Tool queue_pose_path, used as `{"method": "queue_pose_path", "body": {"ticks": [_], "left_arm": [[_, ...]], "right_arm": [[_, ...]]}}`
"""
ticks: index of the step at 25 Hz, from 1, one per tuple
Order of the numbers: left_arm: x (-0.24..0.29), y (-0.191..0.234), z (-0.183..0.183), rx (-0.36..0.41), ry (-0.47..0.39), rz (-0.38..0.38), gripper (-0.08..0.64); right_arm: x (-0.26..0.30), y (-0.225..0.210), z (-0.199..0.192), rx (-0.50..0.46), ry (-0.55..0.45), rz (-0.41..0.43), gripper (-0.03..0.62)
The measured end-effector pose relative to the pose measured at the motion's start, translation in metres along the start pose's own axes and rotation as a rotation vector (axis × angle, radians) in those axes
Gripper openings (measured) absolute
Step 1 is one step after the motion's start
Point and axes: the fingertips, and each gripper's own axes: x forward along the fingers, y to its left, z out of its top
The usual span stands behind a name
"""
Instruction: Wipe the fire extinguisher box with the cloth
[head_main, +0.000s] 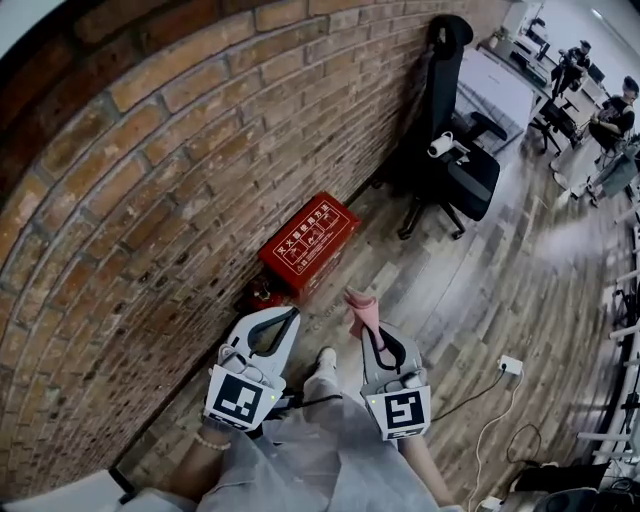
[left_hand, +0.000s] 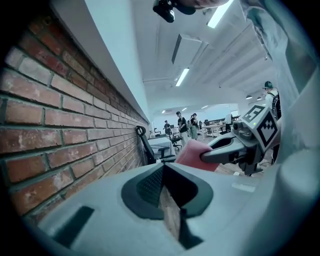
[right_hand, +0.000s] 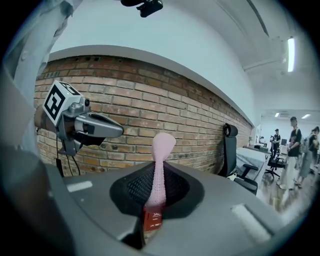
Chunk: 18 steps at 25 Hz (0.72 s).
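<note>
- Fire extinguisher box (head_main: 308, 243), red with white print on its lid, lay on the wooden floor (head_main: 470, 290), pushed up against the foot of the brick wall (head_main: 150, 180).
- From where the person stood, it sat just ahead of both tools and nearer the left one.
- The right hand-held gripper (head_main: 370, 330) was clamped on a pink cloth (head_main: 362, 310). The cloth was pinched into a narrow strip between the jaws, and its free end stuck up past the tips.
- That cloth hung in the air, near the box's closest corner but not touching it.
- In the right gripper view a sliver of the red box showed through the gap below the pinched cloth.
- The left hand-held gripper (head_main: 292, 315) was drawn narrow, its tips together and nothing between them. It was held beside the right one and close to the wall.
- A shoe (head_main: 325, 357) of the person showed on the floor between the two tools.
- A black office chair (head_main: 450, 150) stood further along the wall, well apart from the box.
- A white socket block (head_main: 511, 365) with a trailing cable lay on the floor off to the right.
- Several people were at desks at the far end of the room.
</note>
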Motion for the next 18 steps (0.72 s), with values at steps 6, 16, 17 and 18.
{"method": "queue_pose_path", "body": {"ticks": [6,16,17,18], "left_arm": [[0.061,0.03,0.006,-0.064,0.008,0.058,-0.003],[0.106,0.051,-0.001,-0.104,0.061,0.132,-0.003],[0.108,0.053,-0.002,-0.099,0.07,0.133,-0.003],[0.111,0.054,-0.002,-0.097,0.075,0.133,-0.003]], "right_arm": [[0.041,-0.06,0.002,-0.019,0.015,0.042,0.028],[0.077,-0.118,-0.005,-0.064,0.03,0.09,0.028],[0.079,-0.12,-0.005,-0.062,0.029,0.093,0.028],[0.081,-0.121,-0.005,-0.055,0.029,0.094,0.028]]}}
